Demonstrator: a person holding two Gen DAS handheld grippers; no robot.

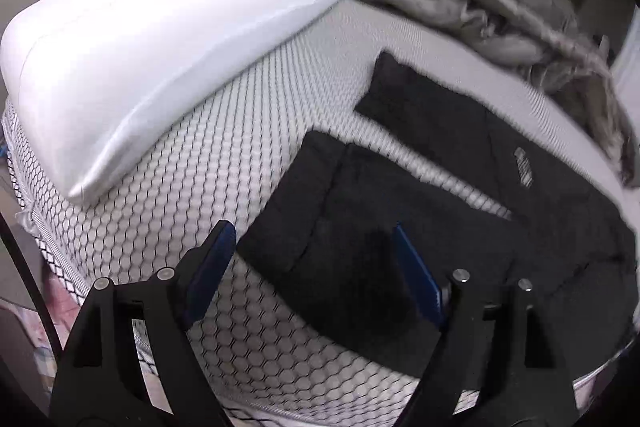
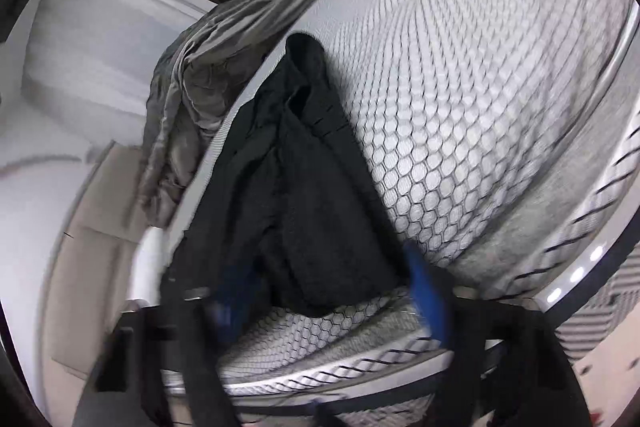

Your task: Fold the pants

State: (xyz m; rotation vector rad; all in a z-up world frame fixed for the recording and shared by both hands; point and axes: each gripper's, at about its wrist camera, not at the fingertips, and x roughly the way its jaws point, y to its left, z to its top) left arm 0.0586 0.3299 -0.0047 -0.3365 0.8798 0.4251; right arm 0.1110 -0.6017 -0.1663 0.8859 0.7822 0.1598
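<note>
Left wrist view: black fabric pants (image 1: pixel 420 195) spread flat on white honeycomb-pattern mattress (image 1: pixel 192 155), beside white rectangular pillow (image 1: pixel 160 47). Left gripper (image 1: pixel 312 247) fingers apart, trouser hem between them, not pinched. Right gripper (image 2: pixel 332 291) fingers apart over waist end.

Bed: a mattress (image 1: pixel 224 155) with a white cover printed in a black honeycomb pattern, bare over most of its top.
Pillow: a white pillow (image 1: pixel 160 43) lies flat at one end of the mattress.
Pants: black pants (image 1: pixel 440 211) lie spread on the mattress, legs pointing toward the pillow end, with cover showing between them.
Blanket: a crumpled grey blanket (image 1: pixel 500 15) is heaped along the far edge, just beside the pants.
</note>
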